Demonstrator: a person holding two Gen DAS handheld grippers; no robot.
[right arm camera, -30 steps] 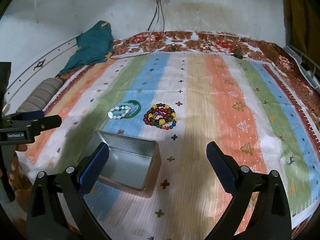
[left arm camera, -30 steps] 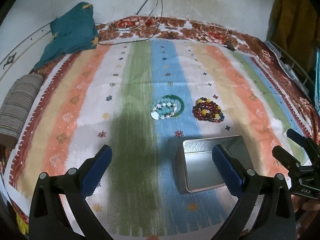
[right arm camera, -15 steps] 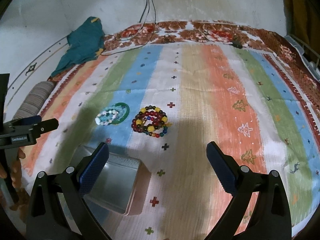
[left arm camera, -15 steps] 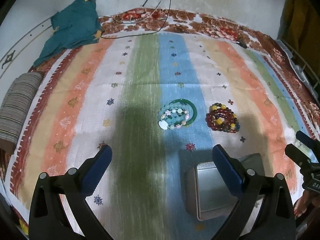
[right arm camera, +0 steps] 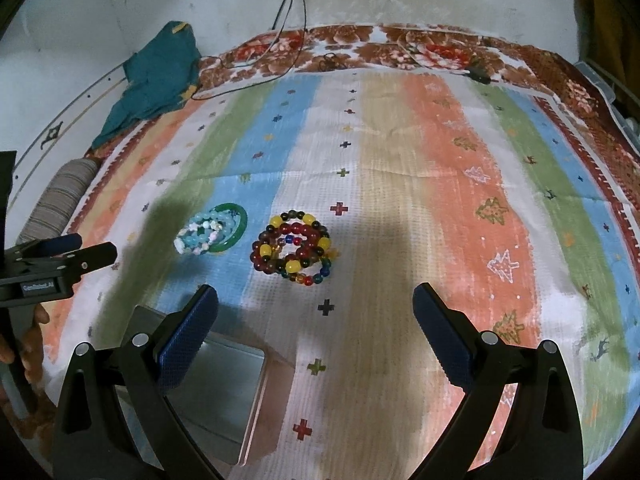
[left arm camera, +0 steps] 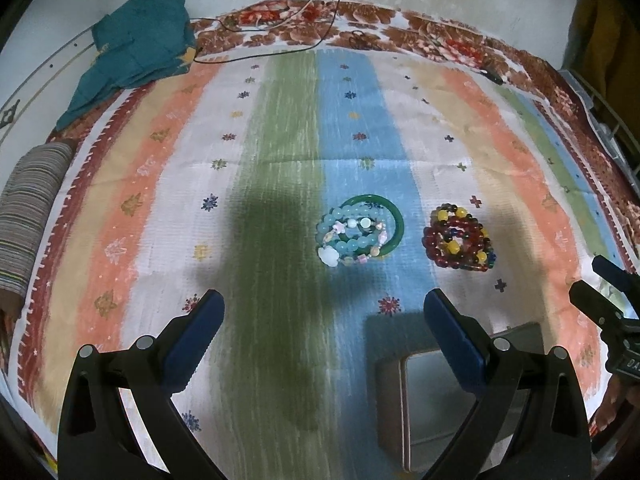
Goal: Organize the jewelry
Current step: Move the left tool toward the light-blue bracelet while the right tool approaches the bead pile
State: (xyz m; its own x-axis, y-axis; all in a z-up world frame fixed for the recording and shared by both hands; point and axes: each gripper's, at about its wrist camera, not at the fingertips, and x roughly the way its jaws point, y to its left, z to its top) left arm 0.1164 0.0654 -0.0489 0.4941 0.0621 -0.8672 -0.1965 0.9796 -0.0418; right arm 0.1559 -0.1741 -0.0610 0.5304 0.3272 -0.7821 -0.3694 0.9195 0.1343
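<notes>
Both tongs (left arm camera: pixel 322 312) (right arm camera: pixel 316 306) spread empty, 2 bracelet piles (left arm camera: pixel 358 230) (right arm camera: pixel 294 248) beyond, metal tin (left arm camera: pixel 424 400) near

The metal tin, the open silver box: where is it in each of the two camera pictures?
Left wrist view: the metal tin sits at the bottom right, partly behind the left gripper's right-hand finger.
Right wrist view: it sits at the bottom left, partly behind the right gripper's left-hand finger.
Shared landmark: the red and yellow bead bracelets lie on the cloth just beyond the tin in both.
</notes>
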